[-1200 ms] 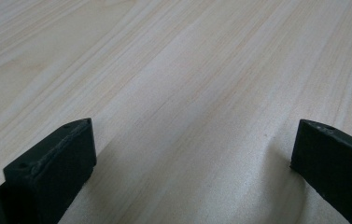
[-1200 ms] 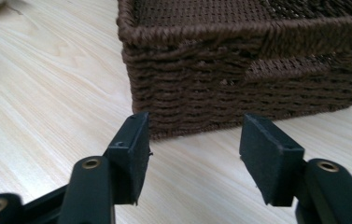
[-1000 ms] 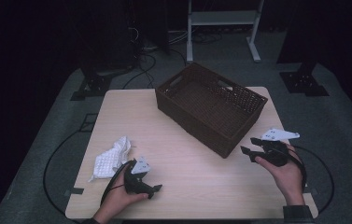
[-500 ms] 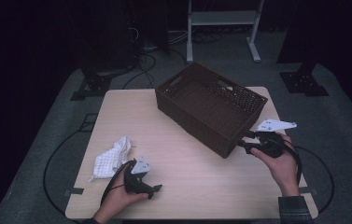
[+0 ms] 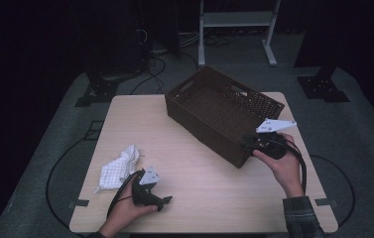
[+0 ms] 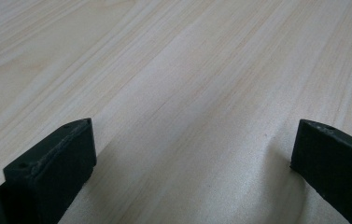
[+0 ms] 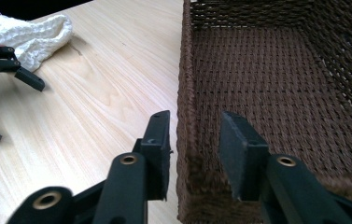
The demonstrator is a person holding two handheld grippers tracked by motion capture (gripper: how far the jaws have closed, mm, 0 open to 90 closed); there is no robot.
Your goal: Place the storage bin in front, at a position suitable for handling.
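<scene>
A dark brown woven basket [image 5: 202, 126] stands empty and slanted on the wooden table [image 5: 209, 183], right of centre. My right gripper [image 5: 246, 144] is at its near corner. In the right gripper view my right gripper [image 7: 194, 140] is open, one jaw outside and one inside the basket wall [image 7: 187, 98], with a gap left on the inner side. A crumpled white cloth [image 5: 117, 167] lies at the table's left. Just right of it my left gripper [image 5: 162, 197] rests low on the table, open. The left gripper [image 6: 192, 154] has bare wood between its jaws.
The right gripper view also has the white cloth [image 7: 29, 35] at the far left with the left gripper [image 7: 10, 107] near it. Bare tabletop [image 5: 140, 119] lies between cloth and basket. A white frame [image 5: 234, 20] stands on the floor behind the table.
My right gripper has moved forward and left to the basket's near corner and now straddles its wall. The left gripper and the cloth have stayed put.
</scene>
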